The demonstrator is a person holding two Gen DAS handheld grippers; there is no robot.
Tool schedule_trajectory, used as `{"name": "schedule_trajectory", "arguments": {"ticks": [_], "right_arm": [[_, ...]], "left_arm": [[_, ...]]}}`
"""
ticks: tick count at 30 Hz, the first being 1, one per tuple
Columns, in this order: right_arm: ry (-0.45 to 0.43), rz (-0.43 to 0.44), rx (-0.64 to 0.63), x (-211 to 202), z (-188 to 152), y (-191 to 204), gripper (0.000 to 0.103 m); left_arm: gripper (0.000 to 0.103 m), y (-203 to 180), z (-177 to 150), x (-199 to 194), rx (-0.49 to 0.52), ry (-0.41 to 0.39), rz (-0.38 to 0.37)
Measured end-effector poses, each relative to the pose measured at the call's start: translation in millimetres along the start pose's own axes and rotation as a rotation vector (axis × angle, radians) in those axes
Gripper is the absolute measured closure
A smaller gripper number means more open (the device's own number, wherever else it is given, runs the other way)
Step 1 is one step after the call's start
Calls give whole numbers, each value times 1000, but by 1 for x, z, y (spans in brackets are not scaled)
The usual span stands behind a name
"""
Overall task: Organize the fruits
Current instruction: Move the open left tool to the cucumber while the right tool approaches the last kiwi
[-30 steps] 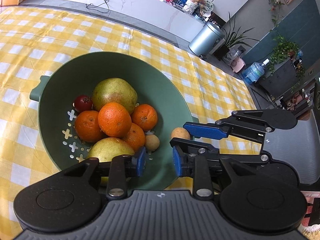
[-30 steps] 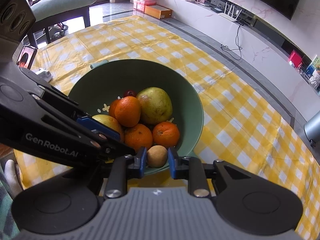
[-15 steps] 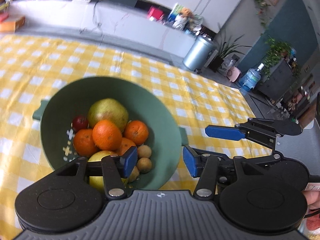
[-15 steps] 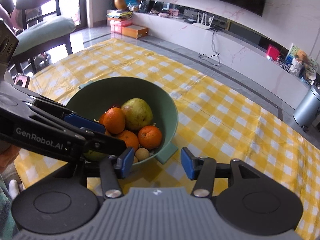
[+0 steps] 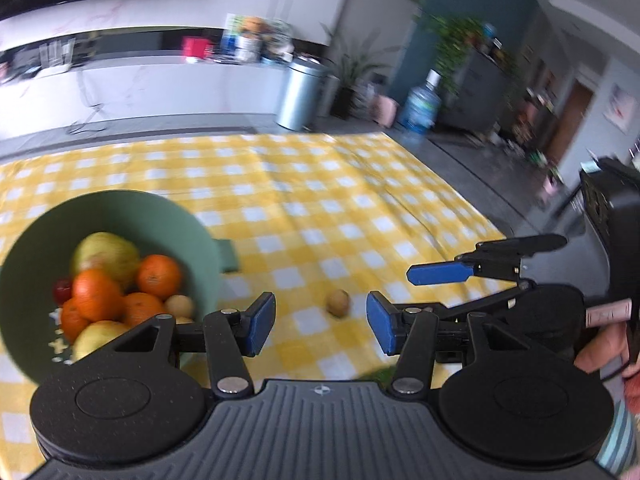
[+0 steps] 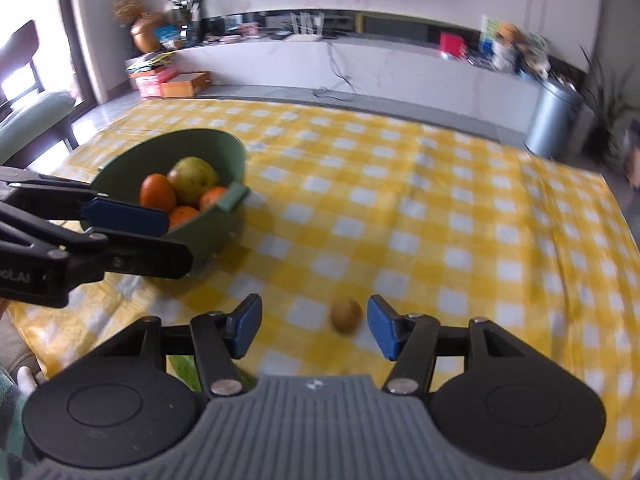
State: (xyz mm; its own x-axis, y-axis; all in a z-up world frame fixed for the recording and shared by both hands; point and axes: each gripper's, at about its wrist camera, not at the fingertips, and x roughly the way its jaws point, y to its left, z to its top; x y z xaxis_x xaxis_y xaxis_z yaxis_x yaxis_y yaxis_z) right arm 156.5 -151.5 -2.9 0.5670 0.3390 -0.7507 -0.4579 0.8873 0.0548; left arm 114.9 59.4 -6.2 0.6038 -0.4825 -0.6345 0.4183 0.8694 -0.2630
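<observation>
Now both of my tongs hang over a bench covered in a yellow and white checked cloth point(image 6: 460, 216). My left tongs point(image 5: 321, 322) stand moderately wide with nothing between the blue pads. My right tongs point(image 6: 314, 327) have just been opening; the jaws now stand apart, gripping nothing.

A green bowl point(image 6: 224, 148) sits on the left side of the bench, holding oranges point(image 5: 159, 276), a yellowish pear point(image 5: 106, 254), a small red fruit and a few small tan ones. One small tan fruit point(image 6: 346, 315) lies alone on the cloth, well apart from the bowl, to its right.

From my right tongs, that loose fruit sits just ahead of the tips and close to the right pad, off centre in the gap. From my left tongs it also appears between the pads, but further ahead. It looks nearly round, so I judge no axis matters. My right hand seems nearer for picking it up.
</observation>
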Motion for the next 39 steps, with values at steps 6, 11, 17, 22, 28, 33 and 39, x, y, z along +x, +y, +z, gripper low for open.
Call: {"name": "schedule_trajectory", "arguments": {"ticks": [6,11,17,22,28,33,39], "right_arm": [[51,-49,127,-6,-27,-20,47],[45,-26,188,-14,-41,-27,42],[53,-2,216,-11,-49,-33,42],[58,34,266,-7,-51,-40,38],[74,56,287,-2,-53,-44,35],[70,77,323,-1,-54,-48,32],[64,90,343,-2,-55,-52,31]], "left_arm": [[42,-29,-17,22,136,103,-78],[42,-46,-32,35,230,176,-106],[41,-63,-42,43,352,263,-114],[37,-76,-48,54,444,334,-108],[33,-88,-48,61,553,374,-65],[33,-103,-49,71,705,406,6],[33,-115,-52,87,796,415,118]]}}
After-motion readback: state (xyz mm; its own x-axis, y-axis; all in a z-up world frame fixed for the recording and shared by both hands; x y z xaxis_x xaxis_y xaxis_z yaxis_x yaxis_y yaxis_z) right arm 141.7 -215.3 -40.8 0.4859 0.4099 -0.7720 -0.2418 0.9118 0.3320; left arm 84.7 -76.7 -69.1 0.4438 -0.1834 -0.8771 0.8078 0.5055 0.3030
